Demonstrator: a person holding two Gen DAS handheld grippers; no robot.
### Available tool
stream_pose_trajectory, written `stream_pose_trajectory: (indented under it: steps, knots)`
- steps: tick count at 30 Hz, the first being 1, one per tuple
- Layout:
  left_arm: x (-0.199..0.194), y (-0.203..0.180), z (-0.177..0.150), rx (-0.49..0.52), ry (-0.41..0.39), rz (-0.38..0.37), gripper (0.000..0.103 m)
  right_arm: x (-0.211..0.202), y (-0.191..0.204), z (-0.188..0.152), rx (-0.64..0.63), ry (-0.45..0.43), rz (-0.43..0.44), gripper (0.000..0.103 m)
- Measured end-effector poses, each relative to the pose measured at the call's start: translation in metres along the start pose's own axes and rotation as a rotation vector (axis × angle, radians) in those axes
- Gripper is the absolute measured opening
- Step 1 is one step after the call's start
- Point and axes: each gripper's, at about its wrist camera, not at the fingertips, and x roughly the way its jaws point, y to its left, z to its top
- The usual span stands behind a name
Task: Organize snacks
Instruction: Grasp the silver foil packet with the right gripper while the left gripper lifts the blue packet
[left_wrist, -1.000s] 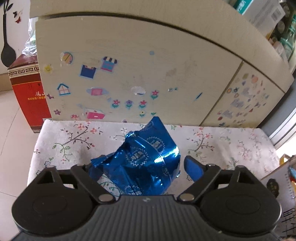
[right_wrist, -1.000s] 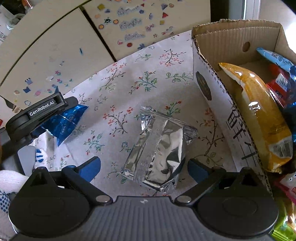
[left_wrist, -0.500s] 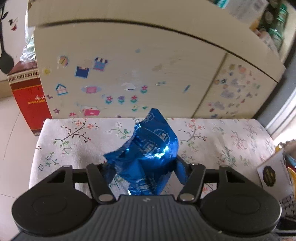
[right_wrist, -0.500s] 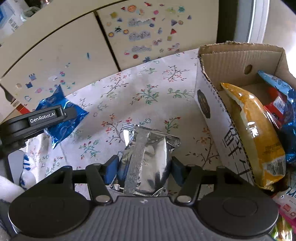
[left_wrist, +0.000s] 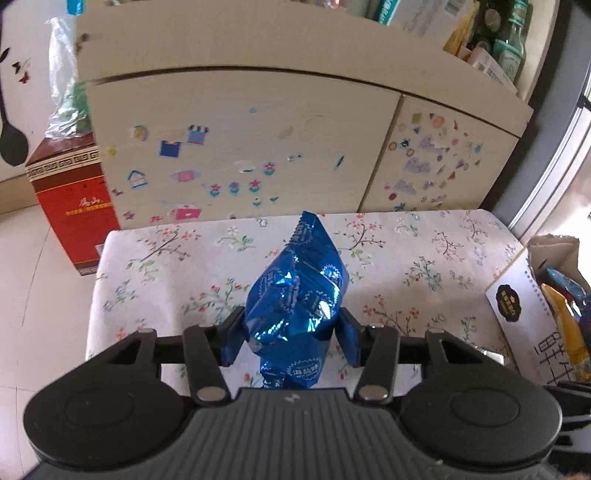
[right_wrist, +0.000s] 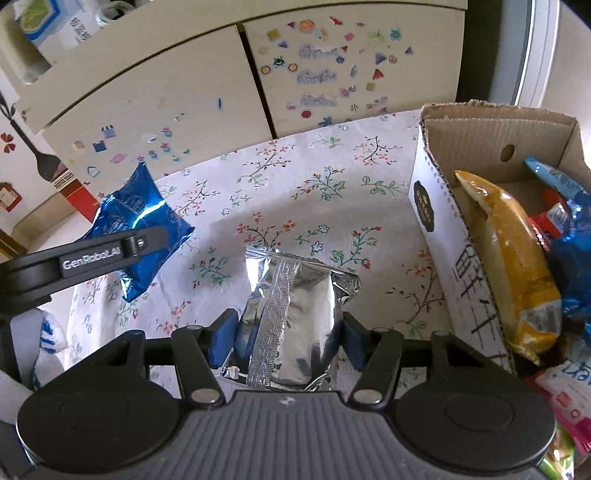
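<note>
Two light, crinkly packets: left tongs (left_wrist: 291, 341) pinch the blue pouch (left_wrist: 297, 306) mid-frame, right tongs (right_wrist: 286, 338) pinch the silver pouch (right_wrist: 293, 314) lower centre; slippery foil probably wants mid-body grips.

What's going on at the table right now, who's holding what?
A person is working two handheld grippers over a floral tablecloth. The left gripper is shut on a blue foil snack pack, which looks lifted off the cloth. The right gripper is shut on a silver foil pouch. To the right stands an open cardboard box holding an orange bag and other snacks. Neither held pack is in the box yet.
</note>
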Motion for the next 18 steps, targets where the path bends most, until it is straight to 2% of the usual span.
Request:
stream_pose_trajectory:
  steps: [12,18]
  knots:
    - [-0.056,-0.007,-0.029,-0.066,-0.032,-0.024,0.05,-0.038,-0.006,-0.016,-0.02,-0.048,0.018,0.066]
    - [-0.078,-0.02,-0.044,-0.03,-0.056,-0.019,0.05,-0.058,-0.009,-0.029,-0.031,-0.069,0.04,0.066]
